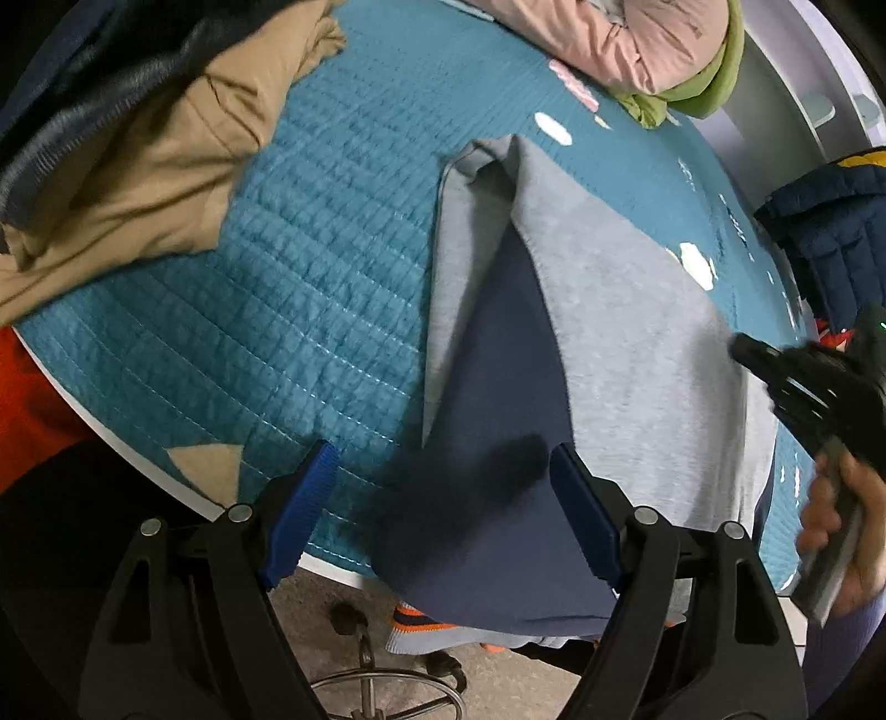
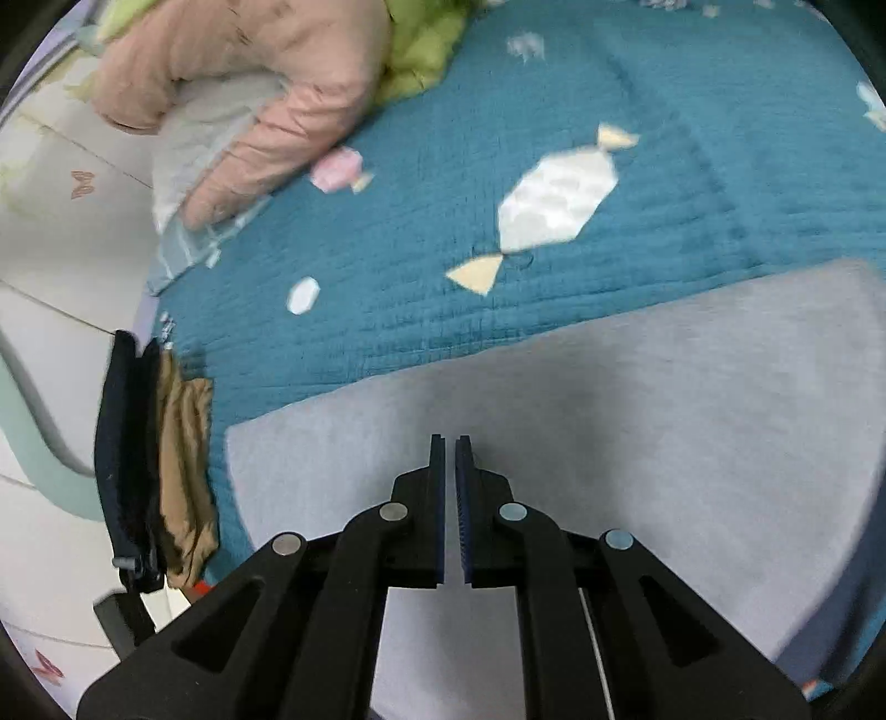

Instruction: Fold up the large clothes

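Note:
A large grey and navy garment lies on the teal quilted cover, partly folded, its navy panel hanging over the near edge. My left gripper is open and empty, its blue pads either side of the navy panel, above it. My right gripper is shut, with nothing seen between the jaws, just above the grey cloth. It also shows in the left wrist view, at the garment's right side.
A tan garment and dark clothes lie at the far left. A pink jacket and green cloth lie at the back. A navy padded jacket sits at the right. A stool base stands on the floor below.

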A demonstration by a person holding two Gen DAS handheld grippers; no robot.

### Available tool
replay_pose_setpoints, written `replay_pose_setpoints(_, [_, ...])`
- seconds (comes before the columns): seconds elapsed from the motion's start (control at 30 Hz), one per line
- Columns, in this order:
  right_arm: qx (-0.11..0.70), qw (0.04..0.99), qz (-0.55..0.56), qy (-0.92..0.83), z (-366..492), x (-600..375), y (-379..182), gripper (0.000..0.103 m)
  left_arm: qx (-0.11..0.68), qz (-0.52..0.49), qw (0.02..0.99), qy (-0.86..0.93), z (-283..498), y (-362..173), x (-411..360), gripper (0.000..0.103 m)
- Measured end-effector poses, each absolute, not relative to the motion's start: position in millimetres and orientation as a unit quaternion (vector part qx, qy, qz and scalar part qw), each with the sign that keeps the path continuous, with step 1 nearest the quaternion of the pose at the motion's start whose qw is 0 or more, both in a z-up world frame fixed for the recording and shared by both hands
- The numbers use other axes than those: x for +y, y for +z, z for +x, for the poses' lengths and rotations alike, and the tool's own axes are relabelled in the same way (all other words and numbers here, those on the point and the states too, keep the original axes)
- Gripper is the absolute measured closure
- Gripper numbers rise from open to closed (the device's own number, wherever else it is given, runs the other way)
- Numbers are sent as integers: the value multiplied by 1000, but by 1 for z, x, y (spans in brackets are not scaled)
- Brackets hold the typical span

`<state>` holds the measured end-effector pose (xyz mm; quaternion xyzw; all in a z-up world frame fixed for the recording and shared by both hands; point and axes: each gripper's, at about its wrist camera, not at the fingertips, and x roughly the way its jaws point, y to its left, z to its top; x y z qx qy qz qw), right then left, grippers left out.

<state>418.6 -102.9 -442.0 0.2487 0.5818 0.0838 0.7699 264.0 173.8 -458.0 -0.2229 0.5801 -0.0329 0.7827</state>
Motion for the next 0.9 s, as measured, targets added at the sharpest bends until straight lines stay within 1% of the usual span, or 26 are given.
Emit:
replay_pose_setpoints(0.03, [591, 765, 245, 78, 422, -101, -451, 99, 580, -223, 783, -35, 263, -459, 175, 21])
replay_pose_setpoints(0.07, [602, 761, 232, 66, 428, -100, -465, 103, 580, -222, 783, -36, 264, -459, 175, 21])
replay_pose_setpoints(0.17, [594, 760, 257, 62, 431, -106, -476, 103, 580, -220, 784, -38, 266, -460, 175, 18])
replay_pose_setpoints(0.33, [606, 757, 233, 70, 417, -106, -461, 103, 579, -209, 788, -38, 269, -460, 168, 16])
replay_pose_setpoints(0.5, [629, 747, 200, 78, 355, -97, -450, 103, 575, -215, 788, -42, 268, -460, 168, 15])
replay_pose_setpoints(0.67, [606, 757, 230, 80, 339, -102, -474, 103, 575, -227, 785, -46, 266, -460, 169, 15])
replay_pose_setpoints(0.77, [600, 764, 222, 86, 334, -98, -467, 103, 575, -234, 782, -49, 263, -460, 170, 15])
replay_pose_setpoints(0.9, [622, 743, 229, 91, 301, -96, -457, 103, 576, -242, 779, -56, 258, -461, 169, 15])
